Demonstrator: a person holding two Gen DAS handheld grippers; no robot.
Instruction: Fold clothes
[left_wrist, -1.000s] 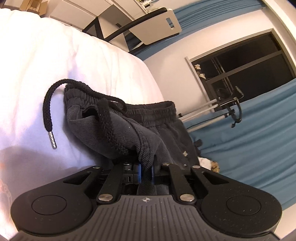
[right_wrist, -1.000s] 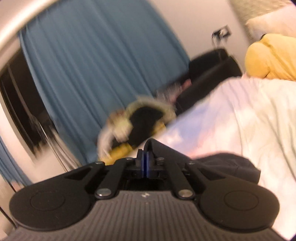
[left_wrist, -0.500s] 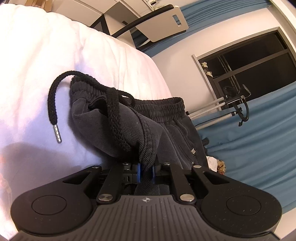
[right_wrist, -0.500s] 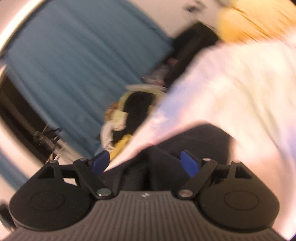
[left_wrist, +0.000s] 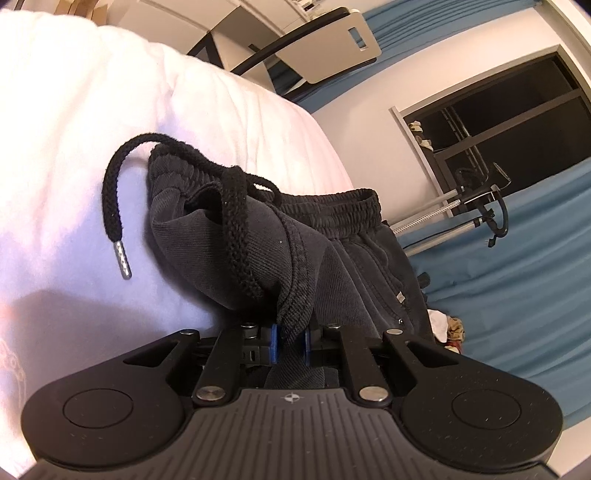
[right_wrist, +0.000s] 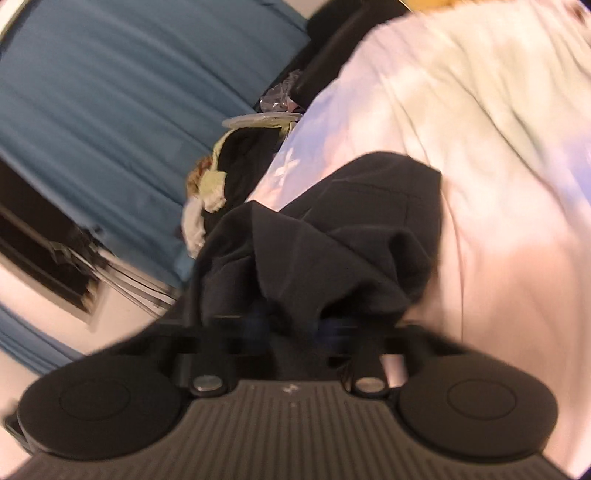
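Black shorts (left_wrist: 332, 251) lie bunched on the white bed (left_wrist: 74, 110). Left gripper (left_wrist: 290, 338) pinches a hem fold; right gripper (right_wrist: 291, 328) is clamped on bunched cloth. Risks: thin pinch slips, loose drawstring (left_wrist: 114, 206) snags in the fold.

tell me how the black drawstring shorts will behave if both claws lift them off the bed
The black shorts will probably sag and drape: the cloth already bunches in folds where the left claw pinches it. The ribbed knit looks thick, so slipping seems unlikely. The loose drawstring with its metal tip will likely dangle and swing.
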